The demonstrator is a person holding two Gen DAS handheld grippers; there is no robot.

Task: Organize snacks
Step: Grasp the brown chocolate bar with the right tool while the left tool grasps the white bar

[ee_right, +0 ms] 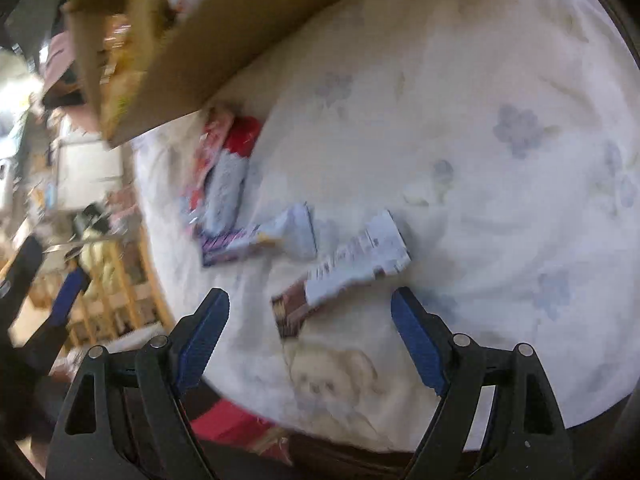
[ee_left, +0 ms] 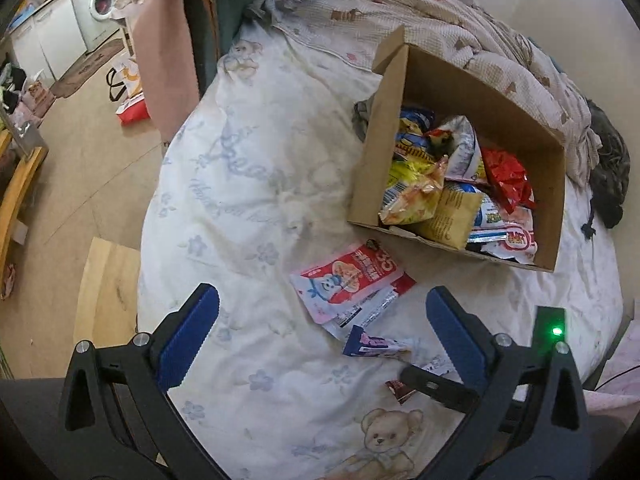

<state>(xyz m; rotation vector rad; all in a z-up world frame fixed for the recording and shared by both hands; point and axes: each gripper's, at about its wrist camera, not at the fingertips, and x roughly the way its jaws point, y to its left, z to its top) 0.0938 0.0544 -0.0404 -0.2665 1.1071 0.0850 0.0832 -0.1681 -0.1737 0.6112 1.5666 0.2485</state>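
- Left gripper: my jaws stand spread to their widest, nothing between the blue pads, hanging over the bed with the loose packets ahead of them.
- Right gripper: my jaws stand wide apart and grip nothing; the brown-ended packet lies on the sheet just ahead of the gap, untouched.
- Cardboard box: on the bed toward the far edge, flap raised, heaped with snack bags in yellow, red, blue and white. Only my left view looks into it; my right view catches its outer wall from low down, blurred.
- Red-and-white snack packet: flat on the sheet just beside the box's near wall, stacked on other thin packets. In the right view it is a red and pale smear.
- Small purple-ended packet: nearer the bed's front edge than the red one; in the right view it lies left of the brown-ended one.
- In the left view, the right gripper's black finger covers most of the brown-ended packet; the right view shows that packet whole.
- Bed sheet: white, printed with pale blue flowers and teddy bears; a rumpled waffle blanket lies beyond the box.
- Room, left view only: washing machine, tan floor, floor mats, wooden furniture at the left.
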